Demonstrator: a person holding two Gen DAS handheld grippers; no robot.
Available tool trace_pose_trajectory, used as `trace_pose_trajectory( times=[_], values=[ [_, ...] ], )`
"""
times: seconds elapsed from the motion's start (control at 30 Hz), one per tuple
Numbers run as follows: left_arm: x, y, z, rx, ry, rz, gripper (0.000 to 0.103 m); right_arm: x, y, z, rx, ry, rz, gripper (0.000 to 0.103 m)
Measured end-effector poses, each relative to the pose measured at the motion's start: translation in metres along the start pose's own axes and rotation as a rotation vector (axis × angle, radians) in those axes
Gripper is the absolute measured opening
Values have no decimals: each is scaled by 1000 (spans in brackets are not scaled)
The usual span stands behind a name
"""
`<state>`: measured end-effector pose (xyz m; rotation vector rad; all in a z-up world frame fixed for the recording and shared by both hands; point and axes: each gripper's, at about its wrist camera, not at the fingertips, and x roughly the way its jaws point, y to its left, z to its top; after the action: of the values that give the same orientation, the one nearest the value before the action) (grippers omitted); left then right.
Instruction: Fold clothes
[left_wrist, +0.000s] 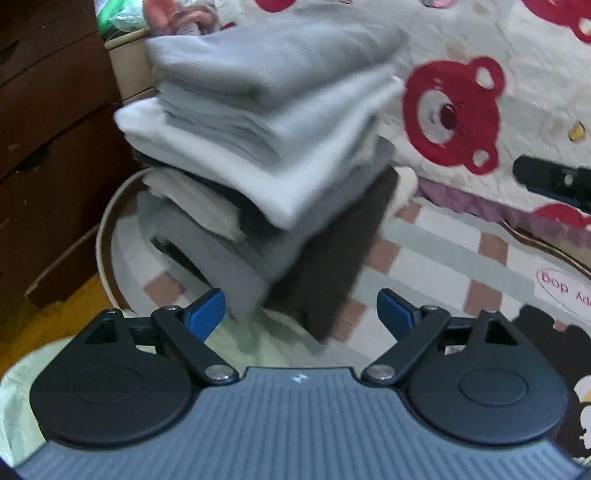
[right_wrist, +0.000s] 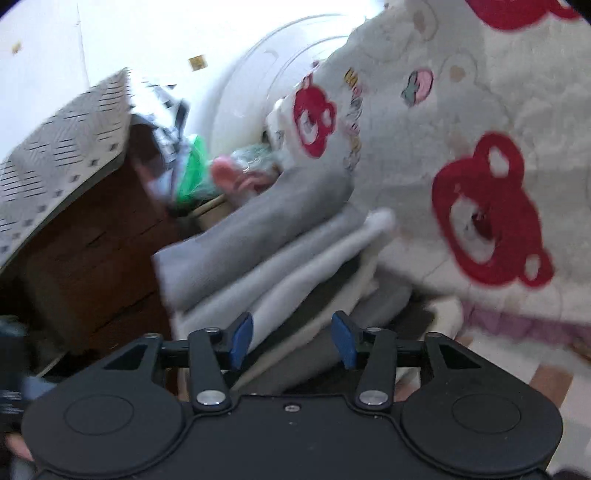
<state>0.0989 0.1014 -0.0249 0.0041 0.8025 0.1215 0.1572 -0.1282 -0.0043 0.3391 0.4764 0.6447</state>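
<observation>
With both the left gripper and right gripper spread wide and empty, I'd leave the folded stack at frame centre undisturbed and back away gently.

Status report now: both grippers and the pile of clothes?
Left gripper open, empty. Right gripper open, empty. Folded clothes pile stacked, leaning. Bear blanket beside the pile.

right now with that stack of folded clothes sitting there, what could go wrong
The stack of folded clothes leans, its upper grey and white layers overhanging the dark ones below, so a nudge could topple it. The open left gripper and right gripper sit close to its lower edges and could snag a fold. It stands near the edge of the round table, so it might slide off.
</observation>
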Motion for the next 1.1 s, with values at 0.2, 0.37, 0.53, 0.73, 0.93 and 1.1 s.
trace_pose_trajectory(
  times=[0.2,0.37,0.53,0.73,0.93,1.1],
  values=[
    [-18,-43,-34,8,44,17,99,-38,4,-38,-94,38,-92,57],
    [-35,-64,-51,13,43,59,101,-70,4,-67,-32,-24,-149,60],
    [-45,-75,-65,68,57,86,103,-83,10,-93,-9,-11,-200,60],
    [-56,-73,-77,54,54,102,103,-91,24,-103,-59,24,-212,61],
    [-61,-79,-84,55,56,89,103,-106,28,-108,-91,41,-243,61],
    [-65,-85,-87,21,47,71,103,-114,41,-102,-152,10,-324,61]
  ],
)
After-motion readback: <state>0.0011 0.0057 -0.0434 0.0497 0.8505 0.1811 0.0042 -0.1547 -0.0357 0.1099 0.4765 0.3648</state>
